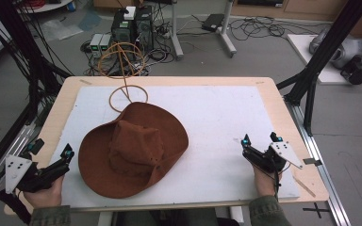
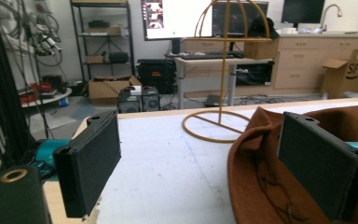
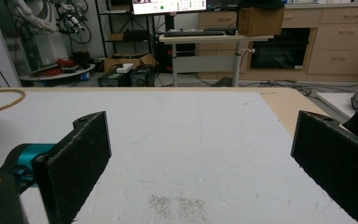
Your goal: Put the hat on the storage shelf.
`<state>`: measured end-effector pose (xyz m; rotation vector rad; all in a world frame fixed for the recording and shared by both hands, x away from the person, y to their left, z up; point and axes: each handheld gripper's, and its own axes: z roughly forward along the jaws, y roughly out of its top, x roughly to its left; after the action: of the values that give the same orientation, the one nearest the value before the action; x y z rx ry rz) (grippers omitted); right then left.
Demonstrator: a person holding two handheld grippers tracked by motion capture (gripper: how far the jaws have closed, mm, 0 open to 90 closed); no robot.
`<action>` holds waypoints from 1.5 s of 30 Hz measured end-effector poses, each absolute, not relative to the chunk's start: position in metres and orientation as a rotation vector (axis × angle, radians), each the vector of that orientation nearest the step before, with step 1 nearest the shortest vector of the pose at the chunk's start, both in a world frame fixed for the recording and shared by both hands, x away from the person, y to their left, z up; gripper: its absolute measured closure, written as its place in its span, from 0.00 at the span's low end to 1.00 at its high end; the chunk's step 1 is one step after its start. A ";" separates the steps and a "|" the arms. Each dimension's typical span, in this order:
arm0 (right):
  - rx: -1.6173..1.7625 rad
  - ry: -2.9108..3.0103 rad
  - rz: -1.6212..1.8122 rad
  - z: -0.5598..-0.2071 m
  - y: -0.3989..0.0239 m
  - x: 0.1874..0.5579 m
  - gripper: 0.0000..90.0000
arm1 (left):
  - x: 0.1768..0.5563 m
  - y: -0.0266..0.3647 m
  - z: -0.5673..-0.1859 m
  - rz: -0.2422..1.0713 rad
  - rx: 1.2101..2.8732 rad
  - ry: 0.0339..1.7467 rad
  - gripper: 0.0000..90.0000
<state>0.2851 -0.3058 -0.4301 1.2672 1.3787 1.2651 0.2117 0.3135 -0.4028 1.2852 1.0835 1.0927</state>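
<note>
A brown wide-brimmed hat [image 1: 134, 148] lies crown-up on the white mat [image 1: 221, 122], left of centre. Behind it stands a golden wire hat stand [image 1: 128, 96], its base ring on the mat. My left gripper [image 1: 52, 149] is open at the near left, just beside the hat's brim. In the left gripper view the gripper [image 2: 205, 158] has its right jaw over the hat's brim [image 2: 256, 182], and the hat stand [image 2: 221, 74] rises ahead. My right gripper [image 1: 261, 139] is open at the near right, apart from the hat. In the right gripper view the gripper [image 3: 200, 163] holds nothing over the bare mat.
The wooden table [image 1: 283, 101] ends just outside the mat on every side. Black frame posts [image 1: 318, 61] rise at the right and left. Computer towers [image 1: 132, 26] and loose cables lie on the floor behind the table.
</note>
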 end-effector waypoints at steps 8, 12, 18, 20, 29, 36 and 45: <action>1.274 1.383 1.264 -0.430 -0.305 0.285 0.04 | 0.214 0.305 -0.393 1.013 1.357 1.050 0.16; 1.276 1.384 1.266 -0.430 -0.305 0.285 0.04 | 0.218 0.295 -0.390 0.977 1.411 1.014 0.16; 1.265 1.389 1.263 -0.431 -0.305 0.285 0.04 | 0.221 0.280 -0.386 0.932 1.462 0.963 0.16; 1.263 1.391 1.261 -0.431 -0.305 0.286 0.04 | 0.222 0.276 -0.385 0.916 1.477 0.952 0.16; 1.262 1.396 1.262 -0.431 -0.304 0.286 0.04 | 0.231 0.257 -0.384 0.821 1.599 0.911 0.16; 1.263 1.403 1.266 -0.431 -0.303 0.286 0.04 | 0.239 0.243 -0.390 0.727 1.691 0.902 0.16; 1.260 1.415 1.267 -0.432 -0.302 0.286 0.04 | 0.249 0.237 -0.395 0.635 1.758 0.920 0.17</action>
<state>0.2862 -0.3021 -0.4320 1.2600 1.4145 1.2667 0.2488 0.2367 -0.3954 1.7576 0.9202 0.6354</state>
